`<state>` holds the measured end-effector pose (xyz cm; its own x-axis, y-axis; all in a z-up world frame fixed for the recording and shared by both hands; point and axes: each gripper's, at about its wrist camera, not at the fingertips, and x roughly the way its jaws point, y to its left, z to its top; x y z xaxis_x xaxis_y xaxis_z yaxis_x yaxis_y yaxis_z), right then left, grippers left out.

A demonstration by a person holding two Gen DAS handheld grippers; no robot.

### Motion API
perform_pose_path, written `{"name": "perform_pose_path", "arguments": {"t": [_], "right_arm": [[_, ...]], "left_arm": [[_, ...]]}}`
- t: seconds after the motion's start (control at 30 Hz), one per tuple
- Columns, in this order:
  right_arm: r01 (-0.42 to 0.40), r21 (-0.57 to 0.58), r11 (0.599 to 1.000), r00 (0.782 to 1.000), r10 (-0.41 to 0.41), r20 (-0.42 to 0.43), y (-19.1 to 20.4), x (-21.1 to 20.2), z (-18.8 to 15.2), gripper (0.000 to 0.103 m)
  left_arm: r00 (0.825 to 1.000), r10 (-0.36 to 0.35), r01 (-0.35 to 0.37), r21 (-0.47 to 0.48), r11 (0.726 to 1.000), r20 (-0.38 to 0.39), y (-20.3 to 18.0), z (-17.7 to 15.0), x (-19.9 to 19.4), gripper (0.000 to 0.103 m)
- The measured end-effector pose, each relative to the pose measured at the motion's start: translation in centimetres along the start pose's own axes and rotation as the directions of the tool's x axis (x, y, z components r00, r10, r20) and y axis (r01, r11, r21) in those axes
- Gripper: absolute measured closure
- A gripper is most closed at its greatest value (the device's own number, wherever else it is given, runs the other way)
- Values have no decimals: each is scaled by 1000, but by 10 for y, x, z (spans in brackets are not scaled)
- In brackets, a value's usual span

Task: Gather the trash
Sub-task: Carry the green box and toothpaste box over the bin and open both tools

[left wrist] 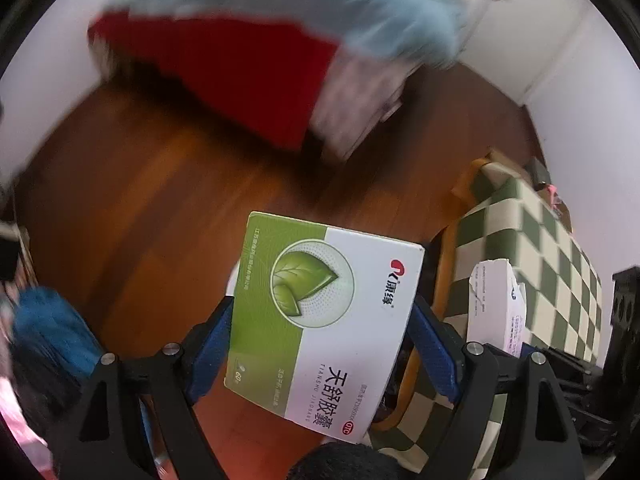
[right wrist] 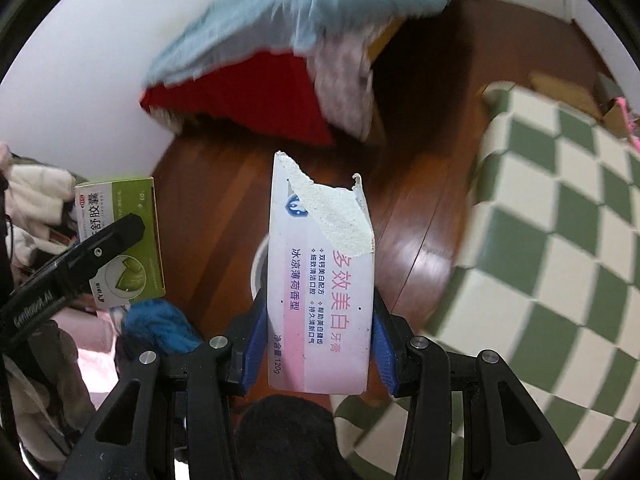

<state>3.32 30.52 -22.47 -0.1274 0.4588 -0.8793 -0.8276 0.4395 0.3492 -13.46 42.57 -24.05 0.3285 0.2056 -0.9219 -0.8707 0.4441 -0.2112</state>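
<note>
Green-and-white medicine box [left wrist: 320,320]: large black characters "天舒胶囊" are printed on the white part, w/ "TIANSHU JIAONANG" in small caps beside them. A red-logo brand mark, "康缘", is seen near the leaf picture, a red "OTC" oval at one corner, and "60" on the green part. Smaller lines are too blurred to read.

Torn toothpaste box [right wrist: 320,300]: "多效美白" is printed in large pink characters, then "牙膏", "冰凉薄荷香型" and "净含量:120g". Four small bullet lines can't be made out reliably.

White lettering on a black gripper arm [right wrist: 28,312] is seen; not legible.
</note>
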Motion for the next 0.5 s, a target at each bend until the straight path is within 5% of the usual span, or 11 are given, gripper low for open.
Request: {"name": "perform_pose_path", "arguments": {"t": [0.3,0.5], "right_arm": [[49,8,999,978,-46,-203,4,134,4,55],[77,9,997,958,-71,-279,2,192,8,54]], "left_arm": [[976,-55,18,-173,985,-209,54,-2,98,12],[978,-44,0,-209,978,-206,72,1,99,6]]}}
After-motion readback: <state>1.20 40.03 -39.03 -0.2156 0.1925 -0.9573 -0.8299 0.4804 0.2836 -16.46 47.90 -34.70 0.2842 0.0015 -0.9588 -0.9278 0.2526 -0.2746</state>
